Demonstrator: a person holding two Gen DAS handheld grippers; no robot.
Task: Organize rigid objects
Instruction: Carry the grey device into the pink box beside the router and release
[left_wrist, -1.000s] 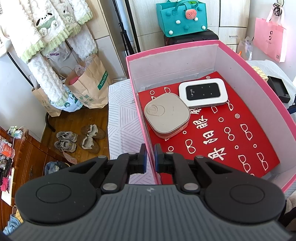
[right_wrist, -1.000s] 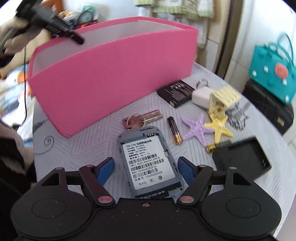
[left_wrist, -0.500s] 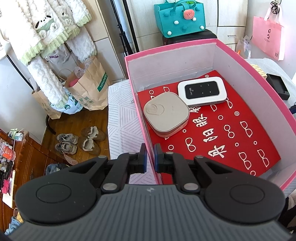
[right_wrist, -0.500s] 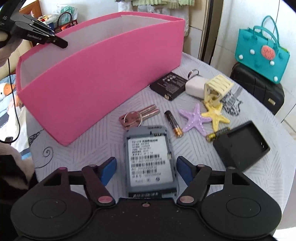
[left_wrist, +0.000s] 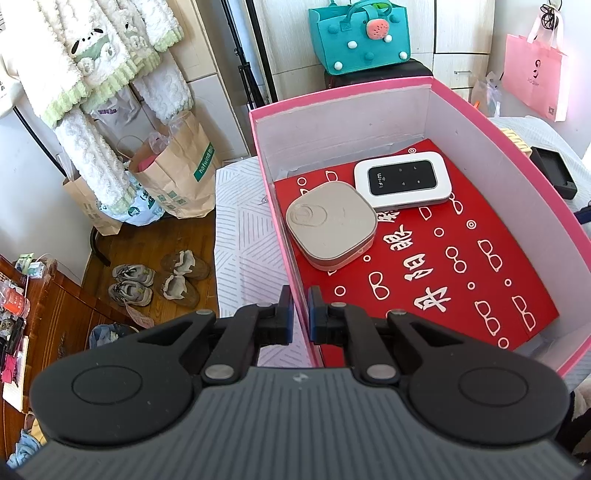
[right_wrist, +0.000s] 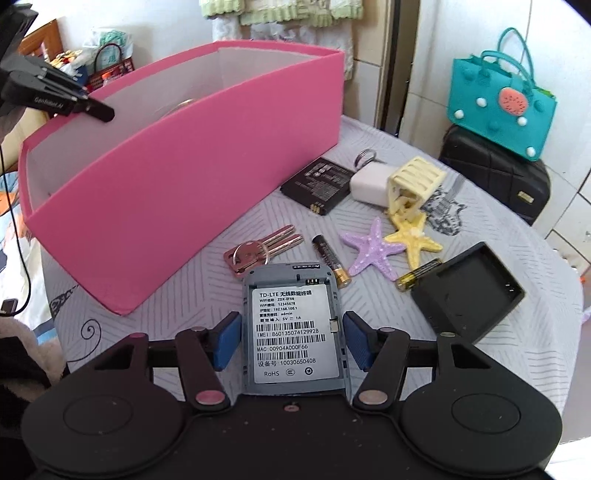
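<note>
My left gripper (left_wrist: 299, 306) is shut on the near wall of the pink box (left_wrist: 291, 254). Inside the box, on a red sheet, lie a beige square device (left_wrist: 330, 225) and a white Wi-Fi router (left_wrist: 402, 180). In the right wrist view my right gripper (right_wrist: 293, 334) is open, with its blue pads on either side of a grey router back shell (right_wrist: 293, 328) that lies label up on the table. The pads stand just clear of the shell's sides. The pink box (right_wrist: 177, 192) stands to the left, with the left gripper (right_wrist: 55, 96) on its far rim.
On the tablecloth past the shell lie keys (right_wrist: 258, 249), two AA batteries (right_wrist: 330, 260), purple (right_wrist: 369, 249) and yellow (right_wrist: 413, 236) starfish, a flat black battery (right_wrist: 317, 184), a white charger (right_wrist: 369, 182), a yellow crate (right_wrist: 415, 182) and a black tray (right_wrist: 467, 291). The table edge is at right.
My right gripper has moved forward over the grey shell, so its pads now flank the shell more closely. My left gripper has kept its hold on the box wall.
</note>
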